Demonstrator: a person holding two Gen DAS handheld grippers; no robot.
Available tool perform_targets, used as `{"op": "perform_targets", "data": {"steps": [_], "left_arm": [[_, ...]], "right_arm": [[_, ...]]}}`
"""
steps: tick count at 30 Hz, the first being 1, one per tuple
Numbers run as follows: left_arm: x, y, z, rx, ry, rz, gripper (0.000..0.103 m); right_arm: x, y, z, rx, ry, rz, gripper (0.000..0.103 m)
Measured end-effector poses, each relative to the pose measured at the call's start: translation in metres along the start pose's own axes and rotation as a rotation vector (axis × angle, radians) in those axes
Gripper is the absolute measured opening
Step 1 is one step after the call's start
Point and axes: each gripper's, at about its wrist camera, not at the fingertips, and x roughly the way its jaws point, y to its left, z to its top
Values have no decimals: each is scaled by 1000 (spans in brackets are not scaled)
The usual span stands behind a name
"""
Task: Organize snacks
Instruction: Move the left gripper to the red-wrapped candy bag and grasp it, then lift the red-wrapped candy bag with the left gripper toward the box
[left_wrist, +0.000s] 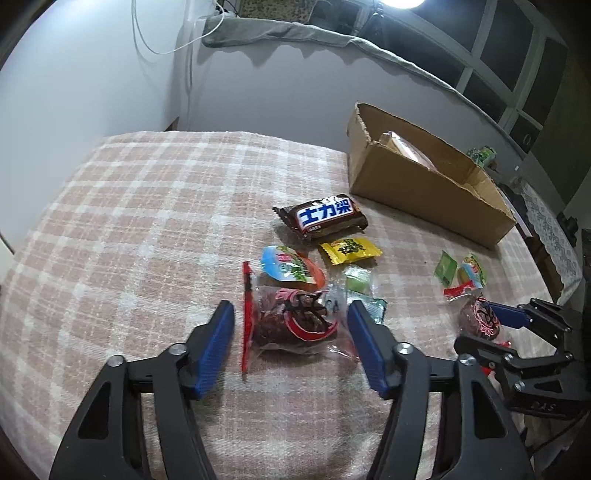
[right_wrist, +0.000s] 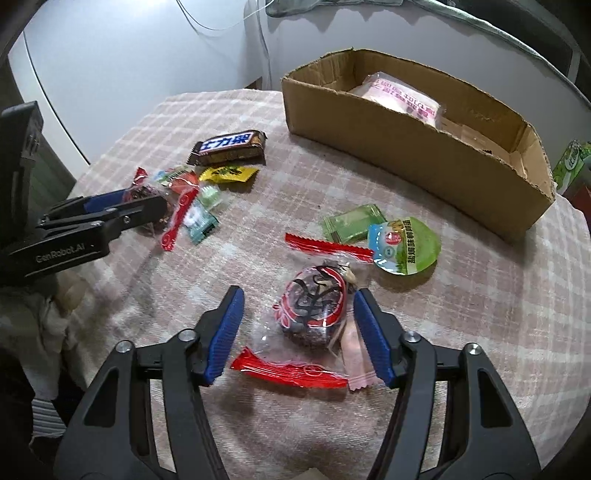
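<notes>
Snacks lie on a pink checked cloth (left_wrist: 129, 221). My left gripper (left_wrist: 291, 343) is open, its blue fingers either side of a clear red-edged packet of dark snack (left_wrist: 295, 321). Beyond it lie a brown chocolate bar (left_wrist: 325, 216), a yellow candy (left_wrist: 349, 250) and a blue-orange jelly cup (left_wrist: 291, 269). My right gripper (right_wrist: 299, 332) is open around a second red-edged dark snack packet (right_wrist: 314, 306), with a pink candy (right_wrist: 354, 358) by its right finger. A green jelly cup (right_wrist: 406, 245) and green sachet (right_wrist: 351, 221) lie beyond. The cardboard box (right_wrist: 406, 147) holds a pink packet (right_wrist: 402, 96).
The box stands at the far right of the cloth, next to the wall. The left gripper shows in the right wrist view (right_wrist: 110, 210) over its snack pile. A green carton (right_wrist: 574, 166) stands past the box. The table edge drops off at the left.
</notes>
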Motion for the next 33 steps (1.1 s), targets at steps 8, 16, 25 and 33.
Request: {"op": "perform_targets", "data": {"steps": [8, 16, 25, 33], "left_arm": [[-4, -4, -3, 24, -12, -1, 52], [-11, 0, -6, 6, -17, -20, 50], [-26, -6, -5, 10, -46, -33, 50], [-43, -25, 8, 54, -103, -46, 50]], "right_arm": [[-1, -6, -3, 7, 5, 3, 42], [-7, -10, -4, 20, -15, 23, 40], [-19, -12, -7, 29, -38, 33, 39], [-34, -17, -2, 36, -74, 29, 39]]}}
